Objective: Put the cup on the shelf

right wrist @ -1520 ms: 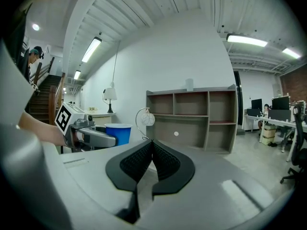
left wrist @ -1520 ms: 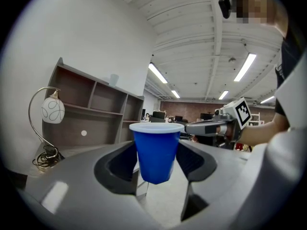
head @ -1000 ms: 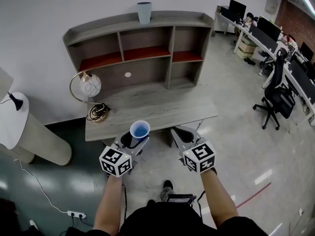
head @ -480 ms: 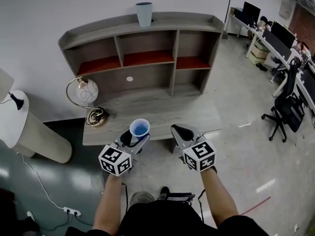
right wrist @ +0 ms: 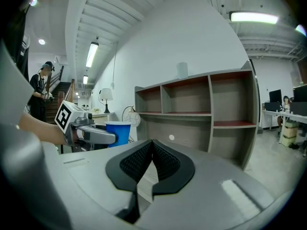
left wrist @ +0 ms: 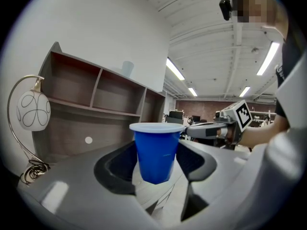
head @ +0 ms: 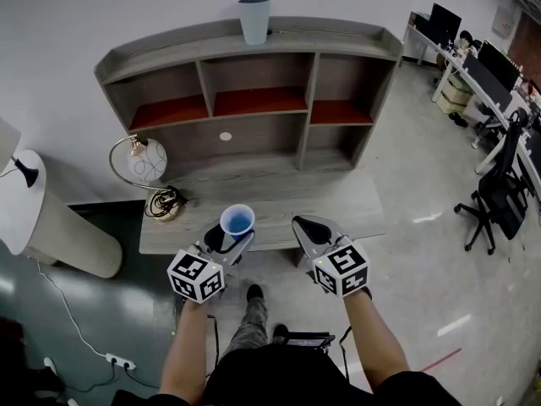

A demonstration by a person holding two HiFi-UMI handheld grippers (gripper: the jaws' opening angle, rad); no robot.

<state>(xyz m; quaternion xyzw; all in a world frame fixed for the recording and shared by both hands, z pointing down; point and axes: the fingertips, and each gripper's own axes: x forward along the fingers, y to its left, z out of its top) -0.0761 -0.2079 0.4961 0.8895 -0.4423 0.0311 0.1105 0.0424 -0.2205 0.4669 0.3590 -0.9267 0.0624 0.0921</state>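
My left gripper [head: 226, 238] [left wrist: 156, 158] is shut on a blue cup [head: 237, 222] [left wrist: 155, 151], held upright with its white rim up, over the near edge of the grey desk [head: 279, 201]. In the right gripper view the blue cup [right wrist: 118, 132] shows at the left beside the left gripper. My right gripper [head: 305, 227] [right wrist: 152, 153] is shut with nothing in it, level with the left one. The wooden shelf unit [head: 245, 100] [left wrist: 96, 102] [right wrist: 201, 107] stands at the back of the desk. On its top board stands a grey cup [head: 254, 19] [right wrist: 182, 70].
A round lamp on a curved metal stand [head: 144, 163] [left wrist: 31, 111] sits at the desk's left end. A white lampshade [head: 17, 201] and a grey cylinder [head: 72, 239] are on the left. Office chairs [head: 499, 197] and desks stand at the right. A power strip [head: 114, 362] lies on the floor.
Both grippers and the person have come closer to the desk and shelf. The blue cup stays in the left gripper. The right gripper stays shut.
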